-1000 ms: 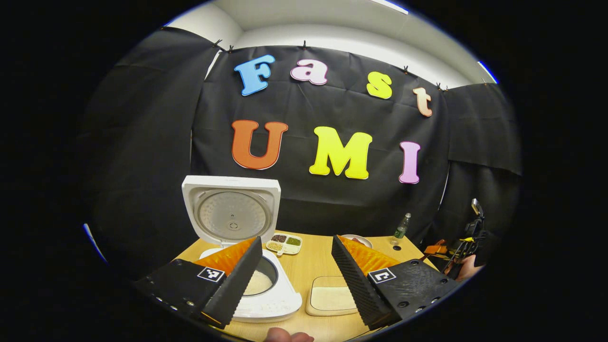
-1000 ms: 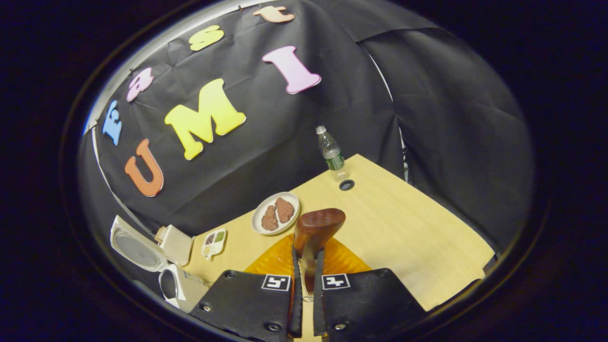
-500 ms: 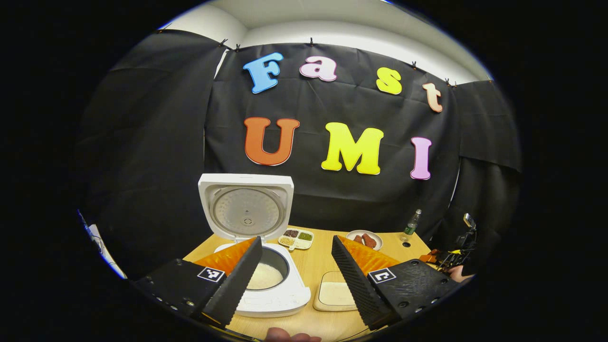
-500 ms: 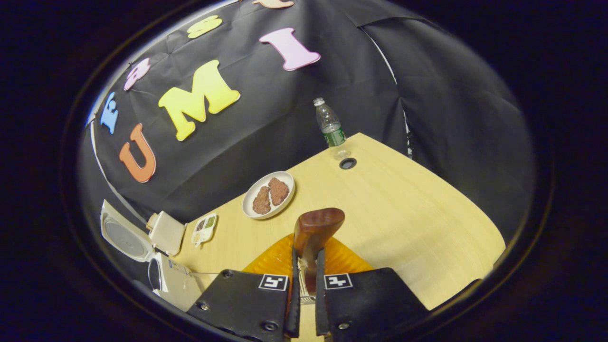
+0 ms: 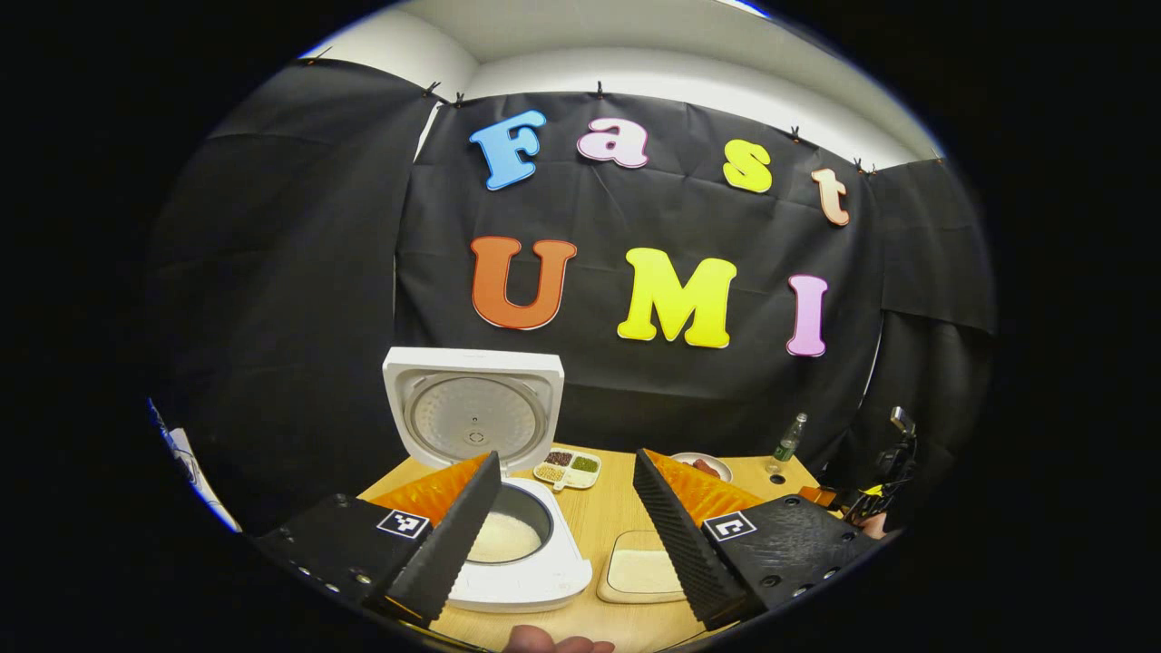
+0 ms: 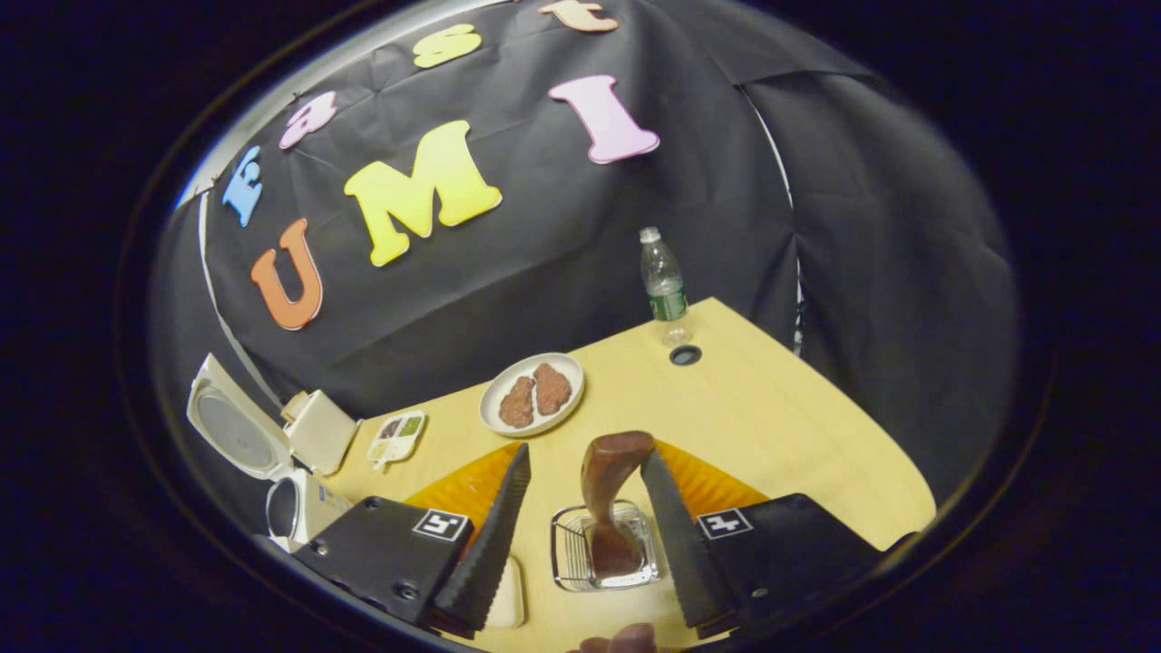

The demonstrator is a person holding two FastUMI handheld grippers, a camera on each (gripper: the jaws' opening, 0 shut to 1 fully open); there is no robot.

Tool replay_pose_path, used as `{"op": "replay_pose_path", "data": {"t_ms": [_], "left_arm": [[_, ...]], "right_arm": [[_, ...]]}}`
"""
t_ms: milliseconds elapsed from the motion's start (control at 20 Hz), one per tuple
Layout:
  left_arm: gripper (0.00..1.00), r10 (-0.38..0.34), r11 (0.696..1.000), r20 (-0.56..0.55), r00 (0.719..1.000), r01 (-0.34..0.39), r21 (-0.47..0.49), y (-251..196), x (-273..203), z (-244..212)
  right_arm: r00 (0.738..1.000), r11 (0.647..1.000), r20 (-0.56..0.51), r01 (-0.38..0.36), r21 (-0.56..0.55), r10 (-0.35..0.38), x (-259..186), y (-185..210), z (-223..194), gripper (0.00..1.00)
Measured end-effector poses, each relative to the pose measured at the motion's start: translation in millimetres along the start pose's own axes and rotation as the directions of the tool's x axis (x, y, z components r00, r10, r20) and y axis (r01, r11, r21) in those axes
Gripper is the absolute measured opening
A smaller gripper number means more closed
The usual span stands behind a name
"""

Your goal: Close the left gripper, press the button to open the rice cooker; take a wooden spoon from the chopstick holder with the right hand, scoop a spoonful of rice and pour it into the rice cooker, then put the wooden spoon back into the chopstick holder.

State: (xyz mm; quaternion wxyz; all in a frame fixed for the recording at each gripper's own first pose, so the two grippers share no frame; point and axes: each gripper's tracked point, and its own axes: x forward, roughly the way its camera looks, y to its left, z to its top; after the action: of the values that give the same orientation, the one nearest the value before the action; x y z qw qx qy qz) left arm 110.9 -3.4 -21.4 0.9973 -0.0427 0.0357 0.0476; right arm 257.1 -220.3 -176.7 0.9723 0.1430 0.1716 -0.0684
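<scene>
The white rice cooker stands open with its lid upright and rice in the pot. My left gripper hovers open in front of it, nothing between its fingers. The cooker also sits far left in the right gripper view. The brown wooden spoon stands bowl-up in the wire chopstick holder. My right gripper is open, one finger on each side of the spoon and apart from it. A flat tray of rice lies right of the cooker.
A small sectioned dish, a plate with brown food and a plastic bottle by a cable hole sit toward the back of the wooden table. A fingertip shows at the bottom edge.
My right gripper has opened and let go of the wooden spoon, which now stands free in the chopstick holder. The left gripper stays open and has barely shifted.
</scene>
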Motion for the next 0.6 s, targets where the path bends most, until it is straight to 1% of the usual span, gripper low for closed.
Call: {"op": "replay_pose_path", "data": {"t_ms": [100,250,300,400,550,600], "left_arm": [[0.94,-0.003,1.000,0.025,1.000,0.003,0.006,2,7,10],[0.94,0.018,1.000,0.077,0.997,-0.019,0.012,14,19,32],[0.94,0.031,0.999,0.087,0.996,-0.032,0.011,21,28,40],[0.94,0.054,0.998,0.113,0.992,-0.056,0.010,33,43,60],[0.94,0.083,0.996,0.173,0.981,-0.087,0.015,54,70,92],[0.94,0.091,0.995,0.185,0.978,-0.098,0.028,61,80,100]], "right_arm": [[0.997,0.998,0.070,0.029,-0.049,-0.026,-13,-2,23,0.78],[0.985,0.990,0.167,0.055,-0.131,-0.033,-41,6,54,0.78],[0.979,0.985,0.199,0.067,-0.158,-0.034,-51,10,64,0.83],[0.968,0.976,0.247,0.089,-0.201,-0.037,-69,21,77,1.00],[0.959,0.970,0.283,0.081,-0.229,-0.014,-102,42,82,1.00],[0.958,0.970,0.286,0.074,-0.232,-0.005,-113,49,82,0.97]]}}
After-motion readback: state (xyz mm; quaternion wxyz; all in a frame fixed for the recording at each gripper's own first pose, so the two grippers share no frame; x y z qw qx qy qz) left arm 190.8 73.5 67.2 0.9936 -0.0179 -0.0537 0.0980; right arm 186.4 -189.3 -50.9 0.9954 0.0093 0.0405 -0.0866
